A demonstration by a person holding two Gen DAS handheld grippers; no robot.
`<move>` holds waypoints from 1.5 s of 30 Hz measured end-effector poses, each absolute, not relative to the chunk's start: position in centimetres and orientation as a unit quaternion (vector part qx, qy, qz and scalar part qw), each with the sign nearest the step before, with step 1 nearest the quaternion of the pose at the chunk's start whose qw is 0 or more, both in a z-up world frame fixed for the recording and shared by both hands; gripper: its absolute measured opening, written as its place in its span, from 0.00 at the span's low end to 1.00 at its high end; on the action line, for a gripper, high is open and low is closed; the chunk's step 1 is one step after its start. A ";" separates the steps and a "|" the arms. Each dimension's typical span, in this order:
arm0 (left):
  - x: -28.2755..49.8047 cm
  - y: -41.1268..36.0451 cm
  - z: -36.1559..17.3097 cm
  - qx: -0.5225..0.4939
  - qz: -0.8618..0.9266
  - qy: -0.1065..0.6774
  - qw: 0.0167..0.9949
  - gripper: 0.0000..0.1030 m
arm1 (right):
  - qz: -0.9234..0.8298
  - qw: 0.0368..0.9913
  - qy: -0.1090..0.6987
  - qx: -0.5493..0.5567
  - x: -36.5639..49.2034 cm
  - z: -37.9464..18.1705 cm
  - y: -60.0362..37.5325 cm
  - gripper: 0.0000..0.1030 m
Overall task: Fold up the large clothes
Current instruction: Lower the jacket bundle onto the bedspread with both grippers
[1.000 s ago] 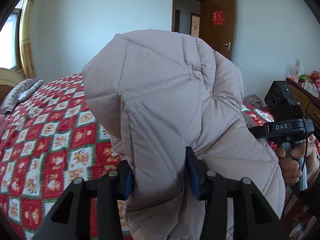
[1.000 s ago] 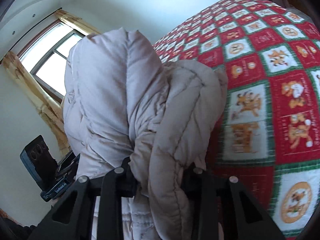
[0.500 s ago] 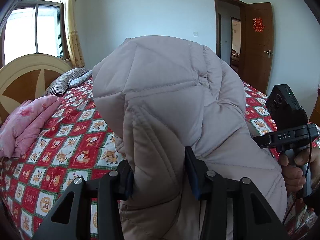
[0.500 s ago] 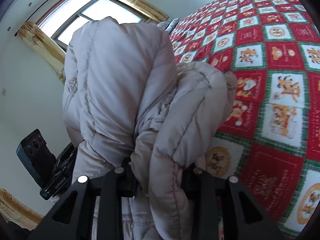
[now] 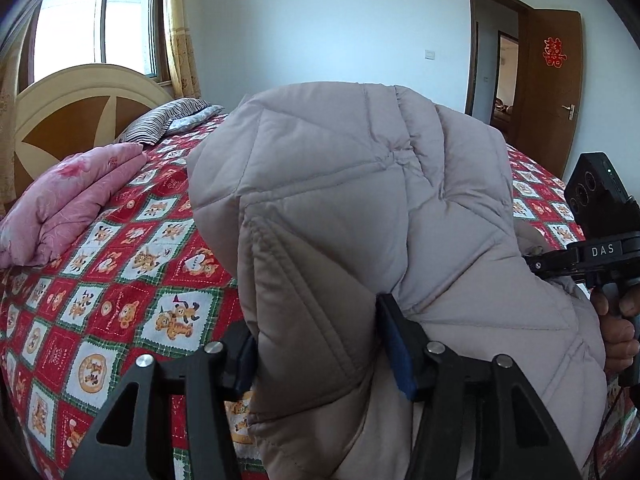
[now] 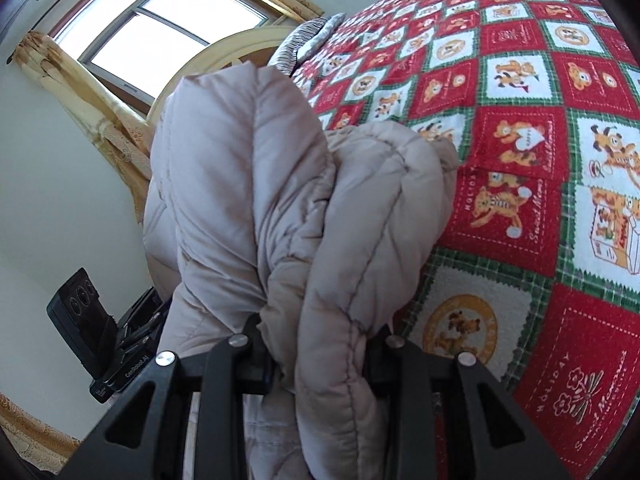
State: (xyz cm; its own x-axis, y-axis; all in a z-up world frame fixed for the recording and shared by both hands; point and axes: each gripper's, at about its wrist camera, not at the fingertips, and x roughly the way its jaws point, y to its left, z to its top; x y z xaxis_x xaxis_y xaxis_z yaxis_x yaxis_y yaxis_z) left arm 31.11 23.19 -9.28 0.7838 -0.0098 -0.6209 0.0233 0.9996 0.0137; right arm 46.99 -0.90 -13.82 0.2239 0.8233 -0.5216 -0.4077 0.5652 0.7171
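Observation:
A large beige quilted down jacket (image 5: 352, 208) hangs in the air above the bed, held by both grippers. My left gripper (image 5: 316, 344) is shut on a thick fold of it. My right gripper (image 6: 320, 356) is shut on another bunched fold of the jacket (image 6: 248, 184). The right gripper's body (image 5: 600, 216) shows at the right of the left wrist view, held by a hand. The left gripper's body (image 6: 92, 324) shows at the lower left of the right wrist view. The jacket hides the gripper fingertips.
The bed (image 5: 120, 240) has a red, green and white cartoon-patterned cover (image 6: 540, 140). A folded pink quilt (image 5: 68, 204) and a striped pillow (image 5: 160, 124) lie near the headboard (image 5: 72, 112). A window (image 5: 92, 20) is behind; an open brown door (image 5: 552, 92) is at right.
Both grippers have swung with the jacket toward the head of the bed; the window, headboard and pink quilt have come into view. The grips are unchanged.

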 end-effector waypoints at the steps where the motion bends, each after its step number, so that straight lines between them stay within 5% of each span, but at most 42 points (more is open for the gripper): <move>1: 31.2 23.2 -9.5 0.012 -0.006 0.330 0.944 0.60 | 0.409 0.750 0.469 0.222 47.0 -14.1 -1.0 0.32; 8: 31.5 23.5 -10.5 0.031 0.018 0.329 0.944 0.73 | 0.402 0.752 0.472 0.224 45.9 -14.9 -2.3 0.32; 22: 31.0 23.1 -11.0 0.059 0.051 0.319 0.945 0.76 | 0.390 0.767 0.466 0.208 44.9 -14.6 -2.0 0.32; 35: 31.4 24.7 -12.3 0.008 0.071 0.326 0.943 0.97 | 0.347 0.796 0.469 0.161 45.0 -15.4 -1.2 0.42; 45: 32.1 24.8 -13.8 -0.007 0.074 0.326 0.943 0.99 | 0.315 0.817 0.465 0.127 44.6 -16.4 -1.0 0.44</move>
State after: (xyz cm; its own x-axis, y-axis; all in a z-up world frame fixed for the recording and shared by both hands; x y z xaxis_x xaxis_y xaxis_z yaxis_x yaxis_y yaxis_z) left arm 32.13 24.76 -13.82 0.7768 0.1358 -0.6149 -0.1445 0.9889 0.0359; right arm 44.58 -1.05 -16.45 0.3683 0.6335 -0.6805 -0.3976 0.7689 0.5007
